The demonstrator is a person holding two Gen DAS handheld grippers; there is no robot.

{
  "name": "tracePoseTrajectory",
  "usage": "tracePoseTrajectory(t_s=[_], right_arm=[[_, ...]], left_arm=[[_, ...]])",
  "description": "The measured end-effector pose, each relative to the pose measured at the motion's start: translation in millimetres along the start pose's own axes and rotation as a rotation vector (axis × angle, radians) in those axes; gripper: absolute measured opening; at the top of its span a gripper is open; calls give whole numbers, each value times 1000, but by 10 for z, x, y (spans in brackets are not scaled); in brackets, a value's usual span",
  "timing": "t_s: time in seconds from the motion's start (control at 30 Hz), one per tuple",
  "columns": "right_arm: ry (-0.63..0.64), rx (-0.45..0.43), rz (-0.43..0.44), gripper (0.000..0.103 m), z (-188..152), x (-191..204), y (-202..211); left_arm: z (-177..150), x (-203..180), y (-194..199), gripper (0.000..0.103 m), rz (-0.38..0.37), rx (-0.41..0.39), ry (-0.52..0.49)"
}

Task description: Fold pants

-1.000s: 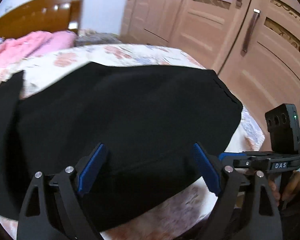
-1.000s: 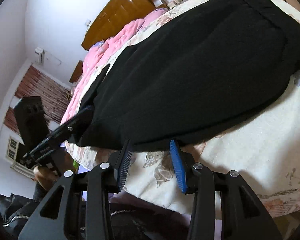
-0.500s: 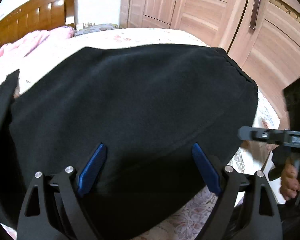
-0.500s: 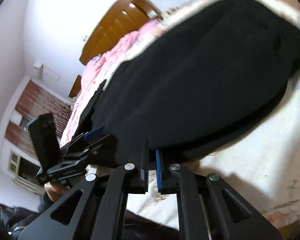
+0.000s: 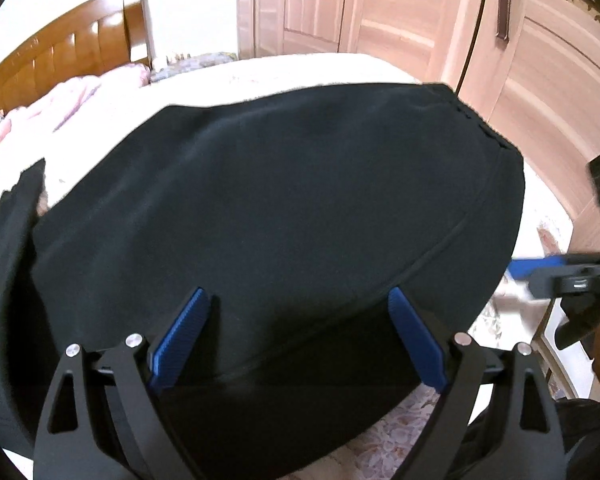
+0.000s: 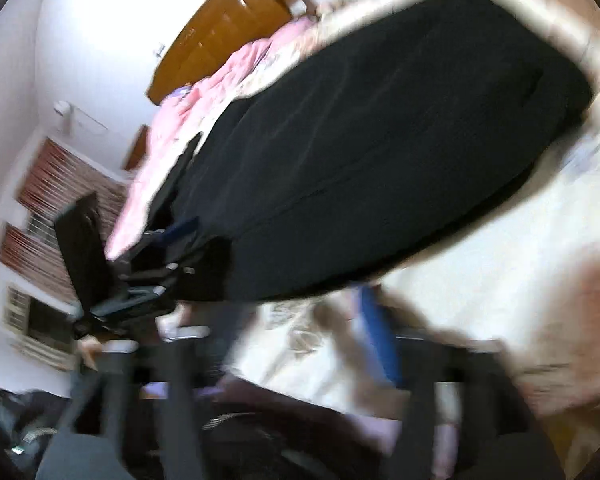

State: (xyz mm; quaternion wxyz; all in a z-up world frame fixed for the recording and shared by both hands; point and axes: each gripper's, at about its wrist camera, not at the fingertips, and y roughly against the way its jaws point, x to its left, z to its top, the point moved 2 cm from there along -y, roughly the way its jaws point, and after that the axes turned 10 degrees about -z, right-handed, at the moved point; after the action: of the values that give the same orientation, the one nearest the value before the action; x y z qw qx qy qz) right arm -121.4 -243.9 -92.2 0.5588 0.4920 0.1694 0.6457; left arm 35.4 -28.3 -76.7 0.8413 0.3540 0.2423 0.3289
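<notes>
R gripper (image 6: 300,320) snapped shut, now reopening, nothing between; L gripper (image 5: 296,332) sank, spread wide over pants (image 5: 280,220), prob. lining up a hem grab.

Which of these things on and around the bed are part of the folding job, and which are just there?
Part of the job:
black pants
left gripper
right gripper, jaws opening

Just there:
pink blanket
wooden headboard
wardrobe doors
floral bedsheet

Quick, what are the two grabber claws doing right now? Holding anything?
Left gripper: open wide over the black pants, gripping nothing.
Right gripper: jaws opening, nothing between them; it sits at the pants' edge, blurry.
</notes>
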Motion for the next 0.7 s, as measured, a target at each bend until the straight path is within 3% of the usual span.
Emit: tracePoseTrajectory(t_s=[0.1, 0.2, 0.27, 0.3, 0.4, 0.5, 0.6, 0.7], right_arm=[[114, -144, -135, 73, 155, 43, 299], [150, -219, -201, 90, 489, 60, 267], [197, -172, -314, 90, 684, 19, -9], [217, -104, -386, 91, 715, -19, -192], [384, -75, -465, 93, 618, 109, -352], [333, -26, -443, 93, 639, 68, -255], [362, -102, -436, 93, 832, 205, -144], [417, -155, -458, 93, 1075, 365, -322]], left_arm=[[67, -1, 18, 95, 31, -5, -11], [63, 133, -134, 99, 77, 56, 33], [60, 245, -133, 102, 46, 64, 100], [60, 281, -127, 102, 42, 68, 117], [60, 353, -51, 101, 112, 87, 106], [179, 493, 77, 101, 129, 52, 123], [466, 594, 64, 101, 159, 16, 102], [703, 651, -113, 101, 198, 25, 86]])
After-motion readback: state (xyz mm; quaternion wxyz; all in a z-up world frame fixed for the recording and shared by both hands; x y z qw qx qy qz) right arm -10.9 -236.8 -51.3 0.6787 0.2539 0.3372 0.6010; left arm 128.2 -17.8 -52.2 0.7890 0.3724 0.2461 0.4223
